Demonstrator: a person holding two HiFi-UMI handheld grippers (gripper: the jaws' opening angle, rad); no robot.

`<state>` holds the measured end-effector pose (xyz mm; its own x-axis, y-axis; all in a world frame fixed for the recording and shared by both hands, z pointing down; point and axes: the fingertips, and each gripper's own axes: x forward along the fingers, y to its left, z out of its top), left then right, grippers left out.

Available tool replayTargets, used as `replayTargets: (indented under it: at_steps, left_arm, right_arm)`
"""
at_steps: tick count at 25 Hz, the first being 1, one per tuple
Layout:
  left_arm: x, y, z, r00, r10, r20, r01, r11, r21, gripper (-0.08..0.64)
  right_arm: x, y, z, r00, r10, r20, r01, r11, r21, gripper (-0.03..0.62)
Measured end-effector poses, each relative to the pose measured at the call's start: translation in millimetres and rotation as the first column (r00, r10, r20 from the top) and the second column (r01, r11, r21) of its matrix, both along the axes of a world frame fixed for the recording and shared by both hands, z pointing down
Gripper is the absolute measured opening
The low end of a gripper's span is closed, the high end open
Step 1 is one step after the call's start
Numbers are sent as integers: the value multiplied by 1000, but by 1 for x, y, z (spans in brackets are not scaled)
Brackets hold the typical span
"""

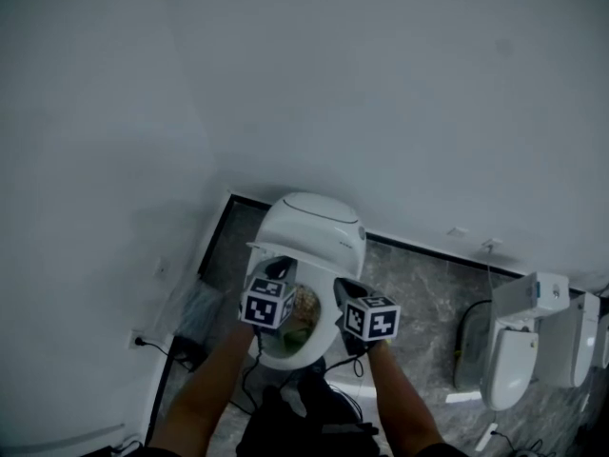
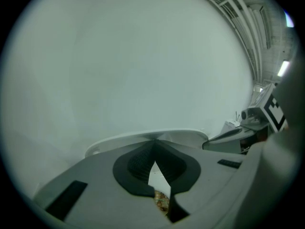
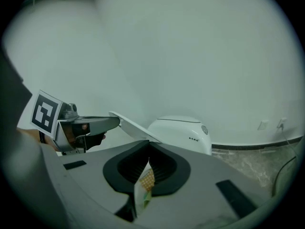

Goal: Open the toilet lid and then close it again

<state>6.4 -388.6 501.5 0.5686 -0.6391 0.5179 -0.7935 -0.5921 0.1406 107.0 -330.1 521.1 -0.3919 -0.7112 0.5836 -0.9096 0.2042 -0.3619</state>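
Observation:
The white toilet stands against the wall, its bowl below me. The lid is partly raised and slants up from the hinge; it is the tilted white plate in the right gripper view. My left gripper is shut, its tip at the underside of the lid's free edge. The lid's rim runs just beyond the left gripper. My right gripper is shut beside it, over the bowl's right side, its tip near the lid. Nothing is pinched in either.
Something mottled green and brown lies in the bowl. A second white toilet stands to the right on the grey marble floor. A wall socket and black cable are at the left. A dark baseboard runs along the wall.

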Motion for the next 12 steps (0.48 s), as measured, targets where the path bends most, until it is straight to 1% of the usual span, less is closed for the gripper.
replayTargets:
  at_steps: [4,8,12]
  left_arm:
    - [2,-5,5,1000,-12,19,12,1000,-14,6]
    - [6,-2,14,999,-20,30,22,999,-47,6]
    - [9,3,24,999,-30,43,33,996,-79,6]
  right_arm:
    - [9,-12,0,1000,17,11,-17,1000,0,11]
    - [20,-28,-3,999,27,20,-27,1000,9,11]
    - [31,-43,2,999,35,32,-35,999,-2,11]
